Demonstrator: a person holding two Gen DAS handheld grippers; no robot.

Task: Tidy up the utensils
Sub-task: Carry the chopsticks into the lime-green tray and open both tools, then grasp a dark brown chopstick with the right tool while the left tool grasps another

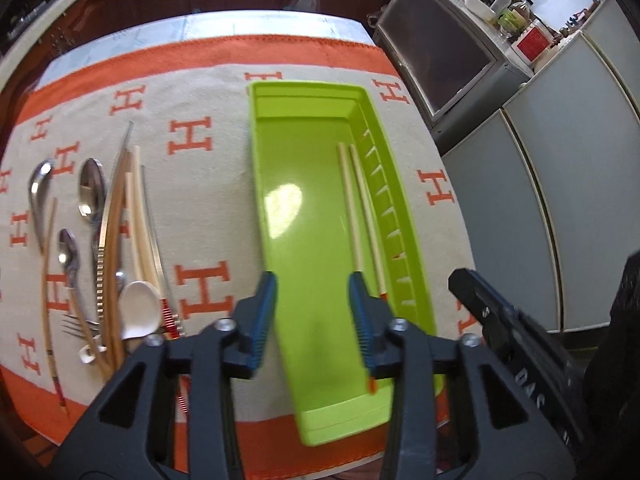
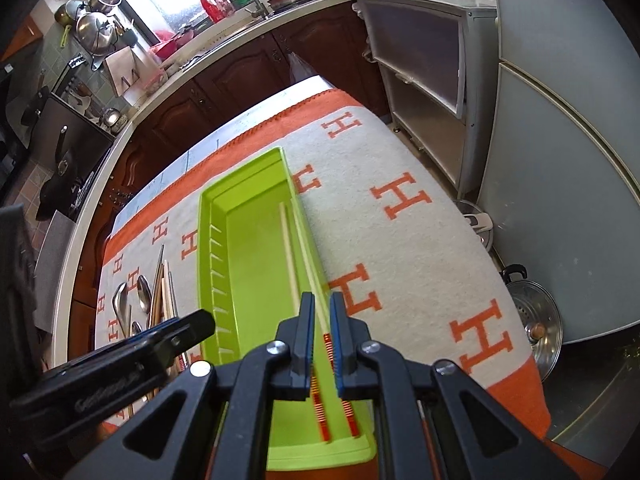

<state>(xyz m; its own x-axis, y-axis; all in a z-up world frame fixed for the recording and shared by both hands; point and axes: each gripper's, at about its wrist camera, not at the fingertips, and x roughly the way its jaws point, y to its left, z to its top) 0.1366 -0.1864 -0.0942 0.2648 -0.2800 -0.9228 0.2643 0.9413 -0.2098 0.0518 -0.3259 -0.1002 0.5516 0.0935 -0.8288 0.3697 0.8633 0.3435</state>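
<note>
Nearest the lens, the left gripper (image 1: pixel 312 312) hangs over the green tray (image 1: pixel 256 168), jaws apart and empty. Two cream chopsticks (image 1: pixel 352 208) lie inside the tray along its right wall, parallel to its length, striped red ends toward the cameras. Right gripper (image 2: pixel 322 336) is nearly closed above them, gripping nothing. Orange "H" letters pattern the cloth (image 1: pixel 192 136). Spoons (image 1: pixel 90 188) lie left of the tray.

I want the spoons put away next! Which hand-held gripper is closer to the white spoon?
Left. The left hand-held gripper hangs over the green tray, beside the white spoon; the right hand-held gripper is at the tray's far side.
</note>
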